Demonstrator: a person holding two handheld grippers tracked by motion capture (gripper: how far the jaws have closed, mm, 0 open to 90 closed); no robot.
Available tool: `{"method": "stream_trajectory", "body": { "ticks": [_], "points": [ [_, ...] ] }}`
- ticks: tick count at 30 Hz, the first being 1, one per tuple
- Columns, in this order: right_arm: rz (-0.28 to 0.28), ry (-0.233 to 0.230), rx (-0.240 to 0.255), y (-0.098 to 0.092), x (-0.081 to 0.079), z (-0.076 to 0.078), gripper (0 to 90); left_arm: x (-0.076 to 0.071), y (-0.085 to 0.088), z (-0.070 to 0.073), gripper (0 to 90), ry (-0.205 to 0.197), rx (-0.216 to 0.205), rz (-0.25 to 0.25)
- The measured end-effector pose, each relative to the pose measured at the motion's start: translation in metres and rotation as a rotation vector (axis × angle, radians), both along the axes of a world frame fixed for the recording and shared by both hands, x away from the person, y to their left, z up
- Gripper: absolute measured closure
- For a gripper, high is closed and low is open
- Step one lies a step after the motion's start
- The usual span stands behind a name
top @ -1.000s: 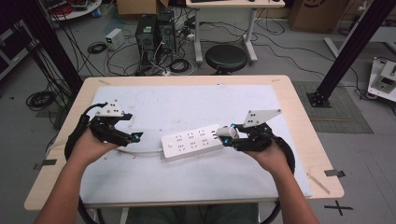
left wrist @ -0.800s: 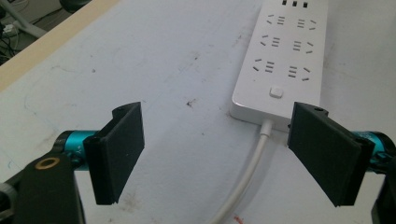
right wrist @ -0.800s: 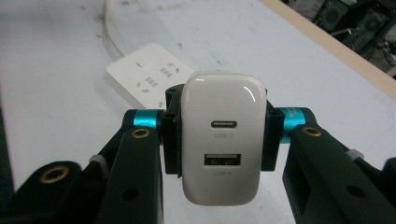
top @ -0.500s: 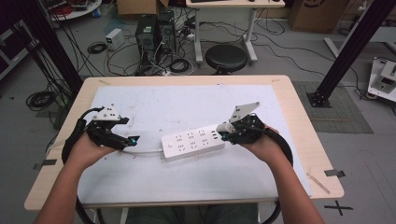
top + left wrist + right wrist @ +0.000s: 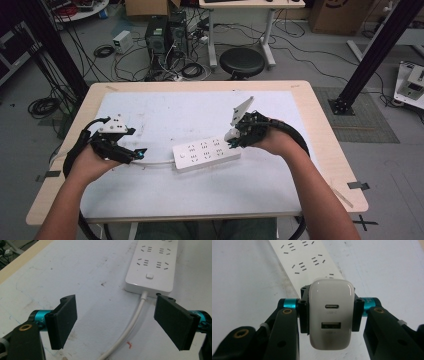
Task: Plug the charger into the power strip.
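Right tool (image 5: 234,136) has been swinging up and tilting over the power strip's (image 5: 206,154) right end since a second ago. Left tool (image 5: 136,154) is sitting left of the strip, jaws spread, straddling its cord (image 5: 130,325). Right tool is pinching a white USB charger (image 5: 331,312). Strip's long axis is running left-right on the white desk (image 5: 165,115); cluttered floor beyond.

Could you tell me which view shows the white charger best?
The right gripper view: the charger sits close up, clamped in the right hand-held gripper, both USB ports facing the camera. The high view shows it as a small white shape above the power strip.
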State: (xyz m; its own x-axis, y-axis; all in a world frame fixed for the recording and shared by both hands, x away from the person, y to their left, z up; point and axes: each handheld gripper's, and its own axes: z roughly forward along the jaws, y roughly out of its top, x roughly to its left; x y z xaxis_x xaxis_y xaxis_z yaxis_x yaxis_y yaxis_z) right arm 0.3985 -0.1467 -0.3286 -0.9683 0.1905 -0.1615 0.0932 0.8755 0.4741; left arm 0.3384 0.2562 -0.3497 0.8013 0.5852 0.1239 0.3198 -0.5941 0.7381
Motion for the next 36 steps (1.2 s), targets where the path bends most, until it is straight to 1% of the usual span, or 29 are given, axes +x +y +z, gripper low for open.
{"method": "stream_trajectory", "body": {
  "ticks": [1, 2, 3, 4, 5, 6, 7, 8, 9, 10, 11, 12, 13, 14, 15, 17, 19, 20, 21, 22, 23, 25, 26, 29, 30, 34, 36],
  "points": [
    [0.021, 0.002, -0.016, 0.004, 0.002, -0.001, 63.2, 0.0, 0.0, 0.0, 18.7, 0.0, 0.0, 0.0],
    [0.021, 0.002, -0.016, 0.004, 0.002, -0.001, 63.2, -0.001, 0.0, 0.0, 18.7, 0.003, 0.005, 0.0],
    [0.06, 0.012, -0.041, 0.011, 0.008, -0.004, 63.2, -0.001, -0.001, -0.001, 18.7, 0.005, 0.0, 0.001],
    [0.077, 0.013, -0.051, 0.014, 0.01, -0.006, 63.2, -0.002, 0.0, 0.0, 18.7, 0.003, 0.011, -0.001],
    [0.077, 0.013, -0.051, 0.014, 0.01, -0.006, 63.2, -0.002, 0.0, 0.0, 18.7, 0.003, 0.011, -0.001],
    [0.113, 0.025, -0.075, 0.019, 0.014, -0.01, 63.2, -0.002, 0.0, -0.001, 18.7, 0.004, 0.01, 0.003],
    [0.131, 0.03, -0.091, 0.022, 0.017, -0.011, 63.2, -0.003, 0.001, -0.001, 18.7, 0.006, 0.011, 0.005],
    [0.131, 0.03, -0.091, 0.022, 0.017, -0.011, 63.2, -0.003, 0.001, -0.001, 18.7, 0.006, 0.011, 0.005],
    [0.149, 0.034, -0.102, 0.024, 0.019, -0.012, 63.2, -0.003, 0.001, -0.001, 18.7, 0.006, 0.014, 0.003],
    [0.181, 0.042, -0.112, 0.029, 0.024, -0.014, 63.2, -0.003, 0.001, -0.002, 18.7, 0.008, 0.015, 0.006],
    [0.181, 0.042, -0.112, 0.029, 0.024, -0.014, 63.2, -0.003, 0.001, -0.002, 18.7, 0.008, 0.015, 0.006],
    [0.193, 0.044, -0.115, 0.031, 0.027, -0.014, 63.2, -0.003, 0.001, -0.003, 18.7, 0.009, 0.018, 0.003],
    [0.207, 0.049, -0.124, 0.034, 0.029, -0.014, 63.2, -0.003, 0.001, -0.004, 18.7, 0.012, 0.01, 0.003],
    [0.235, 0.052, -0.149, 0.039, 0.034, -0.015, 63.2, -0.003, 0.002, -0.006, 18.7, 0.012, 0.008, 0.007],
    [0.235, 0.052, -0.149, 0.039, 0.034, -0.015, 63.2, -0.003, 0.002, -0.006, 18.7, 0.012, 0.008, 0.007],
    [0.268, 0.065, -0.155, 0.045, 0.038, -0.015, 63.2, -0.003, 0.003, -0.007, 18.7, 0.012, 0.009, 0.005],
    [0.273, 0.068, -0.163, 0.047, 0.039, -0.016, 63.2, -0.002, 0.003, -0.008, 18.7, 0.015, 0.006, 0.007],
    [0.302, 0.083, -0.198, 0.055, 0.045, -0.017, 63.2, -0.002, 0.006, -0.01, 18.7, 0.018, 0.006, 0.009],
    [0.316, 0.092, -0.204, 0.057, 0.046, -0.018, 63.2, -0.002, 0.006, -0.01, 18.7, 0.018, 0.006, 0.009],
    [0.322, 0.09, -0.208, 0.058, 0.047, -0.018, 63.2, -0.002, 0.007, -0.012, 18.8, 0.022, 0.001, 0.011],
    [0.332, 0.1, -0.217, 0.06, 0.049, -0.019, 63.2, -0.001, 0.008, -0.012, 18.7, 0.027, 0.001, 0.01],
    [0.348, 0.089, -0.241, 0.063, 0.052, -0.02, 63.2, -0.001, 0.008, -0.013, 18.7, 0.027, -0.001, 0.012],
    [0.353, 0.095, -0.249, 0.064, 0.054, -0.02, 63.2, -0.001, 0.009, -0.014, 18.7, 0.029, -0.003, 0.011],
    [0.362, 0.096, -0.25, 0.066, 0.057, -0.019, 63.2, 0.0, 0.01, -0.014, 18.7, 0.027, -0.002, 0.007],
    [0.368, 0.105, -0.248, 0.067, 0.058, -0.02, 63.2, -0.001, 0.011, -0.014, 18.7, 0.029, -0.008, 0.013],
    [0.374, 0.113, -0.272, 0.069, 0.061, -0.026, 63.2, 0.0, 0.013, -0.013, 18.7, 0.025, -0.007, 0.012],
    [0.377, 0.115, -0.275, 0.07, 0.061, -0.027, 63.2, 0.0, 0.014, -0.014, 18.7, 0.025, -0.007, 0.009]
  ]
}}
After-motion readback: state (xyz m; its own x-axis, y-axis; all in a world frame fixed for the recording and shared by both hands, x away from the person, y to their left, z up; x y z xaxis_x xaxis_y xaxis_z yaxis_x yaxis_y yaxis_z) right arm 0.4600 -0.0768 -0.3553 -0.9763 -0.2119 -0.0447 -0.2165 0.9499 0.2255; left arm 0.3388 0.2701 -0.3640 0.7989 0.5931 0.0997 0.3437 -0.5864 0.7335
